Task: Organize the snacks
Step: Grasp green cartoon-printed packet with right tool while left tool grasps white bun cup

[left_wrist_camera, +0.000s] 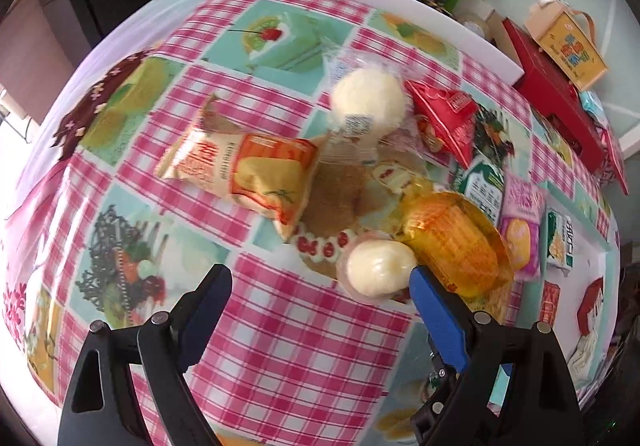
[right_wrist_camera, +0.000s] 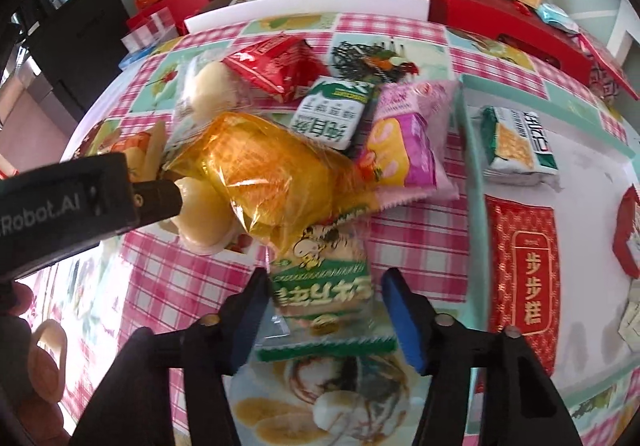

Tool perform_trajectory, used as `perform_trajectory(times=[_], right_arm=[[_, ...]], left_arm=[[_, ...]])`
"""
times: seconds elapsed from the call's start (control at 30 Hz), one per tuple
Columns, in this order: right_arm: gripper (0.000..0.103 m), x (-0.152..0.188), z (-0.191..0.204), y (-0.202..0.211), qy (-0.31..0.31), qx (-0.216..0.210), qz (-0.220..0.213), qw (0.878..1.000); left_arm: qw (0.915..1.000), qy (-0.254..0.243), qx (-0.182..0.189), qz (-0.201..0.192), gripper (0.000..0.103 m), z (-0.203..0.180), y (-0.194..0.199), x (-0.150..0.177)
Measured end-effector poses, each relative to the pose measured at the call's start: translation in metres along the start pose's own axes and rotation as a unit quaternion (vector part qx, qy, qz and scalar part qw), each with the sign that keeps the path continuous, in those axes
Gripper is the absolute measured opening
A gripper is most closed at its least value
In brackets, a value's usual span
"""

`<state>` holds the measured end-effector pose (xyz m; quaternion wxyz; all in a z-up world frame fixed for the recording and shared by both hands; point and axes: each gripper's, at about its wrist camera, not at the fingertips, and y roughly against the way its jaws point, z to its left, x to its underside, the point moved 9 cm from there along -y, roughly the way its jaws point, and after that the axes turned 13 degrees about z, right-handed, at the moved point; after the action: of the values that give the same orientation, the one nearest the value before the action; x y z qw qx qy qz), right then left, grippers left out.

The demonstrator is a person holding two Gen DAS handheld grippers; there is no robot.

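Green snack packet (right_wrist_camera: 320, 286) partly under yellow bag (right_wrist_camera: 272, 174).

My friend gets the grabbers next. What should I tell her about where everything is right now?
Left gripper: open, holding nothing, low over the tablecloth, with a white bun by its right finger.
Right gripper: open around a green snack pack, not yet squeezed.
Pile in the middle: orange bag, pink pack, red pack, green-and-white carton, another white bun, cake packet.
Done: one green cracker pack lies in the tray.
Left: move the rest of the pile into the tray.
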<state>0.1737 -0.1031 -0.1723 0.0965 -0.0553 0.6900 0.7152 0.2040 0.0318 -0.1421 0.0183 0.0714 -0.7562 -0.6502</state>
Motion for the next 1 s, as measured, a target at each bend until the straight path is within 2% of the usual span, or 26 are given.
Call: perform_trajectory(times=[0.4, 0.47, 0.67, 0.73, 0.8, 1.0], right_arm=[[0.056, 0.001, -0.015, 0.002, -0.011, 0.007, 0.006, 1.000], [0.056, 0.003, -0.015, 0.002, -0.011, 0.008, 0.007, 1.000], [0.056, 0.003, -0.014, 0.000, -0.009, 0.011, 0.008, 1.000], [0.056, 0.003, -0.014, -0.001, -0.009, 0.011, 0.008, 1.000], [0.056, 0.003, -0.014, -0.001, -0.009, 0.011, 0.009, 1.000], [0.056, 0.003, -0.014, -0.002, -0.008, 0.011, 0.009, 1.000]], left_arm=[[0.9975, -0.051, -0.038, 0.030, 0.089, -0.039, -0.037, -0.010], [0.9960, -0.060, -0.059, 0.030, 0.088, -0.043, -0.042, -0.009], [0.9930, -0.088, -0.076, 0.020, 0.071, -0.063, -0.047, -0.012], [0.9920, -0.102, -0.073, 0.014, 0.056, -0.072, -0.046, -0.009], [0.9912, -0.113, -0.068, 0.011, 0.048, -0.083, -0.048, -0.006], [0.9916, -0.115, -0.059, 0.008, 0.046, -0.094, -0.048, -0.005]])
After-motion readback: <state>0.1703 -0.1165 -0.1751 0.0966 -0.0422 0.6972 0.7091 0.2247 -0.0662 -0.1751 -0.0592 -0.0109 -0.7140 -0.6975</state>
